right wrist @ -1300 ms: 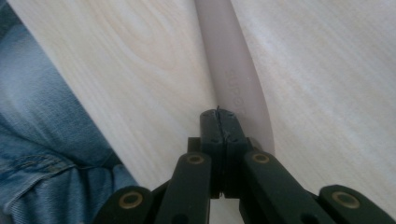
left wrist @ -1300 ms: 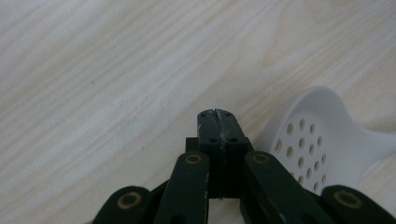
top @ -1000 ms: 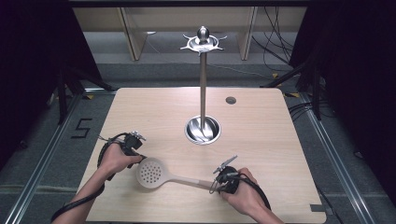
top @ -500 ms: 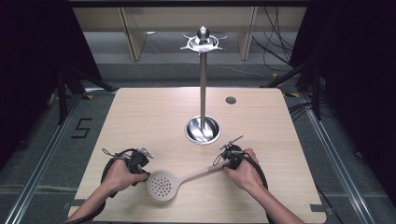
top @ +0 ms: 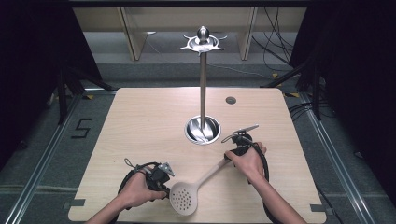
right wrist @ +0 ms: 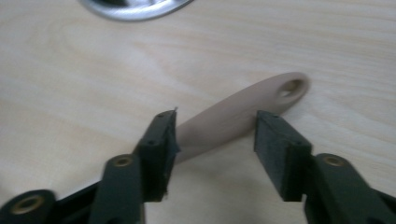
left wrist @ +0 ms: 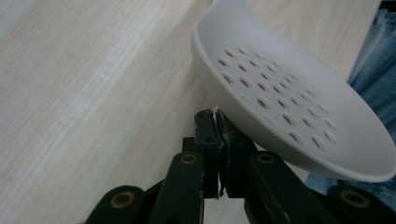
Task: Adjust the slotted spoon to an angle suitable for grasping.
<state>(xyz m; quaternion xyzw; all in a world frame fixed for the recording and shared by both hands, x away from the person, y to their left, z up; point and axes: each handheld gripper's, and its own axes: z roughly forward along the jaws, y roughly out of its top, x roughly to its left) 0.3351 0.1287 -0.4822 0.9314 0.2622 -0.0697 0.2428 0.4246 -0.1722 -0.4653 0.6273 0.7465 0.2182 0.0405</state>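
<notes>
A pale slotted spoon point(top: 184, 200) lies on the wooden table point(top: 140, 126), bowl near the front edge, beige handle point(top: 212, 171) running up and right. My left gripper point(top: 166, 185) is just left of the bowl. In the left gripper view its jaws point(left wrist: 218, 116) have just been opening a crack. The pads still stand nearly together, nothing between them, and the bowl's rim point(left wrist: 280, 107) sits right at their tips. My right gripper point(top: 236, 148) is over the handle's end. Its jaws point(right wrist: 215, 128) have just been opening and stand wide, the handle point(right wrist: 261, 95) lying between them.
A tall metal utensil stand point(top: 203, 93) rises from a round steel base point(top: 202, 129) at mid-table, just beyond the right gripper; the base's edge point(right wrist: 135, 9) shows at the top of the right gripper view. A small dark hole point(top: 230, 100) lies at the back right.
The spoon has swung so its bowl sits nearer the front edge. The left hand has moved toward the front, the right hand back and right. The right jaws have opened off the handle.
</notes>
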